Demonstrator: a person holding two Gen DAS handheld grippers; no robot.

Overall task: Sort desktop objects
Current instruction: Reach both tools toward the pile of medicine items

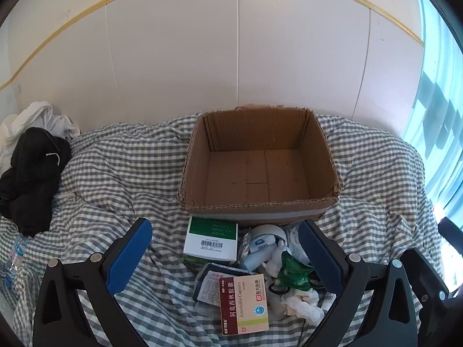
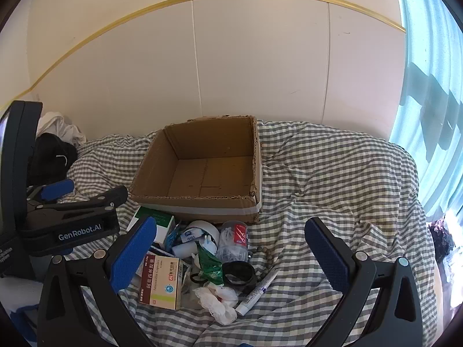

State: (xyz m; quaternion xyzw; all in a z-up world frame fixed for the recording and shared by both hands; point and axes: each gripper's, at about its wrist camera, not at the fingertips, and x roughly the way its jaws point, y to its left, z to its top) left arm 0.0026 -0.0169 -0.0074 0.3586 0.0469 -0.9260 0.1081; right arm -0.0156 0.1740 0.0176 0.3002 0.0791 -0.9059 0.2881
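Observation:
An empty cardboard box (image 1: pixel 260 170) (image 2: pixel 202 173) stands on a grey checked bedspread (image 1: pixel 115 167) (image 2: pixel 332 173). In front of it lies a pile of small things: a green and white carton (image 1: pixel 211 240) (image 2: pixel 157 224), a maroon capsule box (image 1: pixel 244 303) (image 2: pixel 162 283), a green wrapper (image 1: pixel 292 271) (image 2: pixel 211 266), crumpled white tissue (image 1: pixel 301 303) (image 2: pixel 217 297), a white tube (image 2: pixel 257 292), a black ring-shaped item (image 2: pixel 238 271) and a clear jar with a red label (image 2: pixel 234 240). My left gripper (image 1: pixel 225 260) is open above the pile. My right gripper (image 2: pixel 231 254) is open above it too.
Black and white clothes (image 1: pixel 31 162) (image 2: pixel 55 144) are heaped at the far left by the wall. A plastic water bottle (image 1: pixel 14 257) lies at the left edge. A string of brown beads (image 2: pixel 266 257) lies right of the pile. A blue curtain (image 2: pixel 428 101) hangs at the right.

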